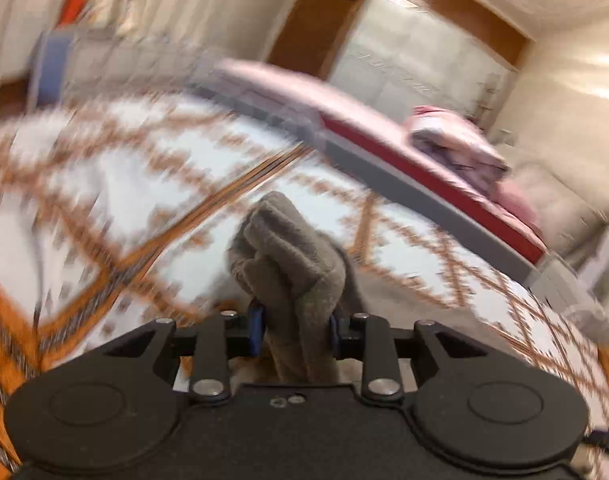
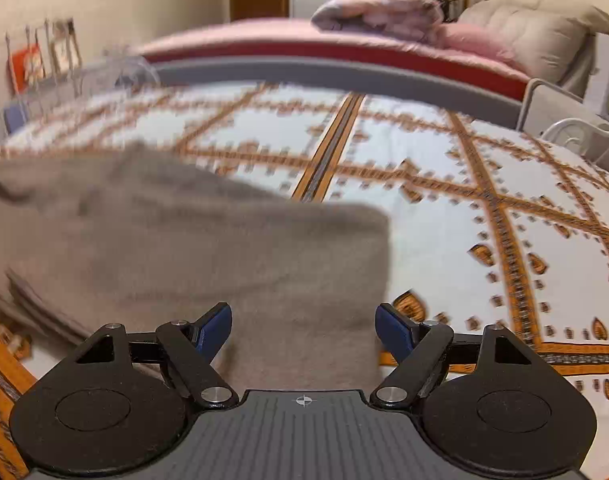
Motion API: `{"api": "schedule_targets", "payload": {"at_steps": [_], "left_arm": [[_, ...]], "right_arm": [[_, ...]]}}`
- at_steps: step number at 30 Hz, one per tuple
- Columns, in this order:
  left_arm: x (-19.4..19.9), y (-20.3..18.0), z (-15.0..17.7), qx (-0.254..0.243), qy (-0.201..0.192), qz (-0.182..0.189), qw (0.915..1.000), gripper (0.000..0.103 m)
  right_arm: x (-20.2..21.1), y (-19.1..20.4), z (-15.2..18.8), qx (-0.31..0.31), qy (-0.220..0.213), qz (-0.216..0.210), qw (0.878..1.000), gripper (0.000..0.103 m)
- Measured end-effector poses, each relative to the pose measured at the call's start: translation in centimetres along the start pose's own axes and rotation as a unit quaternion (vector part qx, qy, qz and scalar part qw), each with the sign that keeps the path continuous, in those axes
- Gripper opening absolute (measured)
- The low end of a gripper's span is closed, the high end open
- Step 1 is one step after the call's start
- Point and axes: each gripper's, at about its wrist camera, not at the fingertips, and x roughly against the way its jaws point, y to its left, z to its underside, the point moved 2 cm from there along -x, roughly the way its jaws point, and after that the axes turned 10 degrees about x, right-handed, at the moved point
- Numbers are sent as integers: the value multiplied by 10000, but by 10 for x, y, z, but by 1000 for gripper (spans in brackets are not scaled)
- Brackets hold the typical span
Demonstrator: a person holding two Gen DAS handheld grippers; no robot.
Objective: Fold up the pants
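Observation:
The grey-brown pants (image 2: 192, 248) lie on a white and orange patterned blanket (image 2: 444, 184). In the right wrist view they spread from the left edge to the centre, folded with a straight right edge. My right gripper (image 2: 303, 330) is open and empty, its blue pads (image 2: 214, 326) on either side of the near end of the pants. In the left wrist view my left gripper (image 1: 295, 330) is shut on a bunched part of the pants (image 1: 288, 248), which sticks up past the fingers above the blanket (image 1: 116, 184). That view is blurred by motion.
A bed with pink bedding (image 2: 264, 32) and a rolled pink quilt (image 2: 380, 12) stands behind the blanket, with a grey and red side rail (image 2: 324, 72). A beige padded headboard (image 2: 536, 32) is at the right. A white metal frame (image 2: 564, 120) stands at the blanket's right edge.

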Motion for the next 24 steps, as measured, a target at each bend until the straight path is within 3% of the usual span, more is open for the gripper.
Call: {"api": "schedule_targets", "payload": {"at_steps": [4,11,15,19,22,24], "left_arm": [[14,-67,3,-683,-132,486,9964,18],[-10,-186,55,-1575,270,1261,9791,17],[-27,-251,102,-2023,621,1856,9596,17],[-37,-299,162,-2445,1244,2421,9307,19],[-49,-302,184,-2649,1619,2160,9257,28],[-51,-292,177,-2519,1607,2034,9324,61]], "right_arm": [[21,-22,-8,-512,-228,-85,9984,79],[50,-57,-24,-1271,-646,-169,9896,79],[59,-74,-15,-1622,-670,-158,9843,79],[61,-89,-5,-2160,-678,-134,9739,79],[59,-96,1,-2499,-603,-217,9661,79],[57,-95,3,-2666,-584,-438,9610,79]]}}
